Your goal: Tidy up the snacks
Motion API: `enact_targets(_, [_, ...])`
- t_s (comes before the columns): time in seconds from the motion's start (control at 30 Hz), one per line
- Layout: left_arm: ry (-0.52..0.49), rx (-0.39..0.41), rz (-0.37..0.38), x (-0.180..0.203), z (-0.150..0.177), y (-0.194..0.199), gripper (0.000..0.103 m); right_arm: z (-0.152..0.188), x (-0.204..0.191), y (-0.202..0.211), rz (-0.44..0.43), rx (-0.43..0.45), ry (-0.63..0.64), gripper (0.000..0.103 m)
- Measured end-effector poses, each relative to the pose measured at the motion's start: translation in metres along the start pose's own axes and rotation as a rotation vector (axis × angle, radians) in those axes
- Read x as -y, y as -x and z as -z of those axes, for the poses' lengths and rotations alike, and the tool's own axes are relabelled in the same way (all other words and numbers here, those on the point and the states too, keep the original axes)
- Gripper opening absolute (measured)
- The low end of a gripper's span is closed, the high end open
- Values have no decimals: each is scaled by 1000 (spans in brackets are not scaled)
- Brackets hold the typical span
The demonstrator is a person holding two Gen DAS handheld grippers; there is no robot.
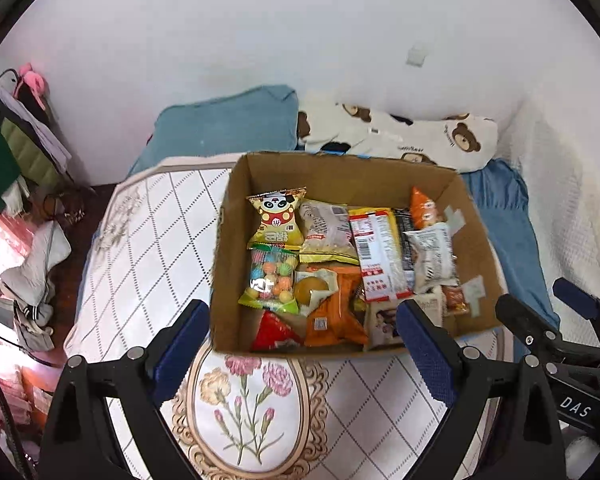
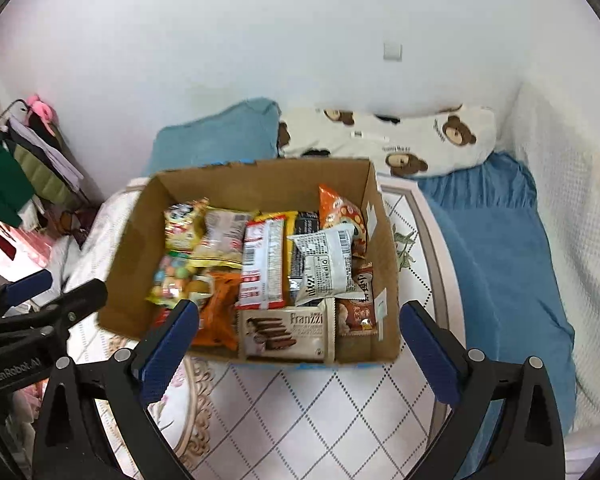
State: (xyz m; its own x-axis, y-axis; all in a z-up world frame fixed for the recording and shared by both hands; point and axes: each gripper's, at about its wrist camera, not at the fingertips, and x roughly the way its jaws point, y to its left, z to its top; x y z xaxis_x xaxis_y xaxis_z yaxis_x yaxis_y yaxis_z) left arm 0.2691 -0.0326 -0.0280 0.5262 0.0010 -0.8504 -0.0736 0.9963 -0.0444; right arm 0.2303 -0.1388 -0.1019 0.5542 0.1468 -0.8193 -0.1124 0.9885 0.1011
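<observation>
A brown cardboard box (image 1: 236,240) stands open on a small worktop (image 1: 148,240) with a white diamond-patterned top and a carnation medallion (image 1: 248,400) printed at its near edge; the worktop sits on a bed with a blue sheet (image 2: 500,260). The box is packed with snacks lying flat and side by side: a yellow panda packet (image 1: 277,218) in the far left corner, a clear bag of coloured candy balls (image 1: 270,278) just in front of it, an orange packet (image 1: 332,312) near the front wall, a red-and-white bar wrapper (image 1: 374,256) running front to back in the middle, and a white packet with black print (image 2: 326,264) lying over dark bars toward the right. In the right wrist view a beige Franzzi wafer pack (image 2: 288,334) lies against the front wall, and an orange mushroom-print bag (image 2: 340,212) leans in the far right corner. The left hand-held gripper (image 1: 304,344) hangs over the front edge of the box with its blue-padded fingers spread wide and nothing between them. The right hand-held gripper (image 2: 300,344) is spread likewise, empty, above the same front edge, just beside the left one. Behind the box lie a teal pillow (image 1: 228,120) and a cream bear-print pillow (image 1: 412,136) against the white wall (image 1: 260,32). Clothes (image 1: 4,152) hang at the far left.
</observation>
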Motion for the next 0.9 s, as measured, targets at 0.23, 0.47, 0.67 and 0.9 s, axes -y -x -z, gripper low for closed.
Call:
enact_targets(0.23, [2,96,-10,-1,30,61,95,25,-7,74,-21,85,2,103])
enact_targets(0.47, [4,146,-11,-4,52,103,95,48,-15,136,-35,145,5,103])
enact_targets(0.67, [14,206,-27,-7,65,135,95,67,-24,177,-31,197,20,103])
enact_targets(0.9, [6,238,-34,-7,80,157,95,78,-25,208,-22,238,29,103])
